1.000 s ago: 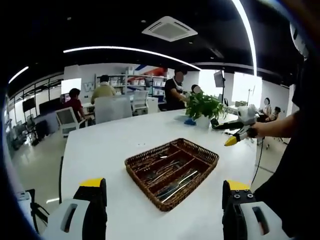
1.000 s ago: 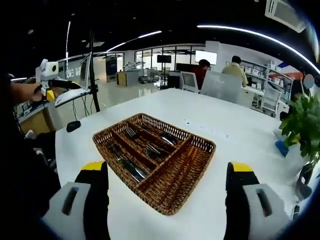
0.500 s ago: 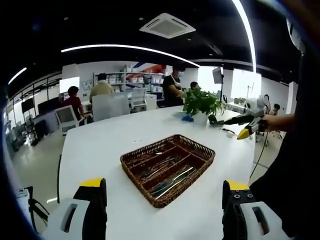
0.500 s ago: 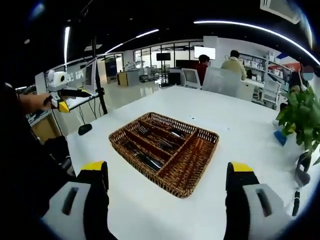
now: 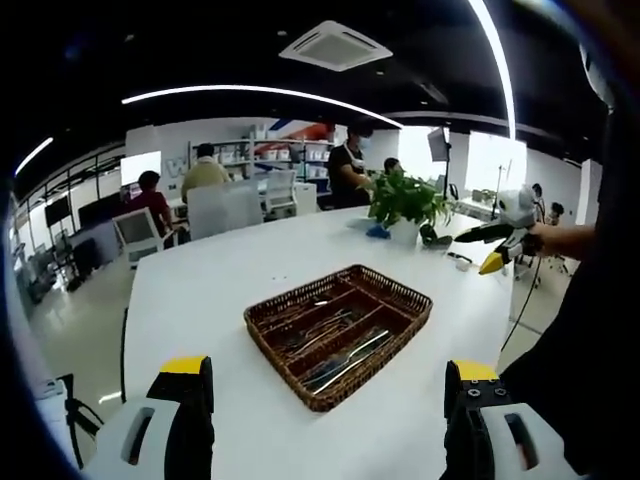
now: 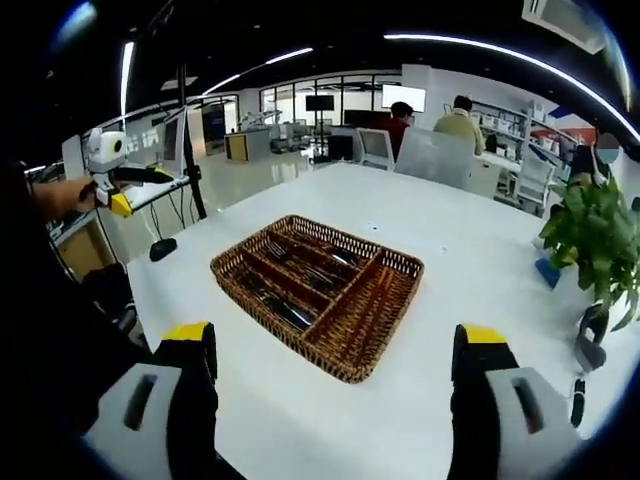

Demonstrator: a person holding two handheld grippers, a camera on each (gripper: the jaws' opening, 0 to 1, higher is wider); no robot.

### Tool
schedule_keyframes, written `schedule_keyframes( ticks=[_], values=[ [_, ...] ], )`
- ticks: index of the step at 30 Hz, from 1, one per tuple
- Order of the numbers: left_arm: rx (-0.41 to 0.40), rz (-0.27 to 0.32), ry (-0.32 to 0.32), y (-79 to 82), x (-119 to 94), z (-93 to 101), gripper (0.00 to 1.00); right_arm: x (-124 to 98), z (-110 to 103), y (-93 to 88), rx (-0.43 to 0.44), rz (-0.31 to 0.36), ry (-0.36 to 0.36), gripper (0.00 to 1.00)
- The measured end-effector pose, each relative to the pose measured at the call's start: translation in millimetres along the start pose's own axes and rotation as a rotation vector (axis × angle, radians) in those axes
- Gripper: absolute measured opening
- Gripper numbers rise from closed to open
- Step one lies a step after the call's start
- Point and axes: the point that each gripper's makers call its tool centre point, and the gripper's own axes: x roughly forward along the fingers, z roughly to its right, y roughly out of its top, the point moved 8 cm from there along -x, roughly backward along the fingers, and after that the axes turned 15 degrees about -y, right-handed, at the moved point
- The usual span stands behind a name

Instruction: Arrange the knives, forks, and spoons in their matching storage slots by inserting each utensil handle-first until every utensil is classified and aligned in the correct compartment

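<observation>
In the left gripper view, the left hand-held gripper (image 5: 330, 420) rises from the bottom of the frame with its yellow-tipped jaws spread wide and nothing between them. Just beyond, at the centre of the frame, a wicker cutlery tray (image 5: 402, 322) lies on the white surface (image 5: 210, 290). Its long compartments hold metal utensils (image 5: 335, 335), too small here to sort into knives, forks or spoons. At the right of the frame the right hand-held gripper (image 5: 492, 262) hangs in the air above the far edge of the surface, well apart from the tray, held by a person's hand (image 5: 530, 241). A potted plant (image 5: 405, 205) stands on the surface behind the tray, upper right of centre. Farther back, people sit at desks in an open office.

In the right gripper view, the right hand-held gripper (image 6: 335, 420) also stands wide open and empty at the bottom of the frame. The cutlery tray (image 6: 372, 335) sits at the centre of the frame, with utensils (image 6: 290, 285) in its left compartments, while the right one looks bare. At the left edge the left hand-held gripper (image 6: 118, 203) is held up off the surface (image 6: 470, 260). The plant (image 6: 590, 235) is at the right edge.
</observation>
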Motion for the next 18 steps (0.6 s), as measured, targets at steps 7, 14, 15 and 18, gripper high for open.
schedule_keyframes(
  ticks=[7, 14, 15, 18],
  values=[
    [-0.017, 0.002, 0.021, -1.8, -3.1, 5.6, 1.0, -4.1, -0.3, 8.0, 0.035, 0.013, 0.017, 0.99],
    [-0.022, 0.012, 0.039, 0.3, -5.6, 14.0, 1.0, -8.2, -3.5, 1.2, -0.001, -0.008, 0.024, 0.99],
    [-0.023, 0.012, 0.044, 1.1, -5.7, 16.4, 1.0, -8.7, -3.2, 1.1, 0.0, -0.01, 0.024, 0.99],
    [-0.024, 0.015, 0.048, 1.2, -5.7, 17.8, 1.0, -9.9, -0.7, 0.9, 0.017, -0.008, 0.03, 0.99]
  ],
)
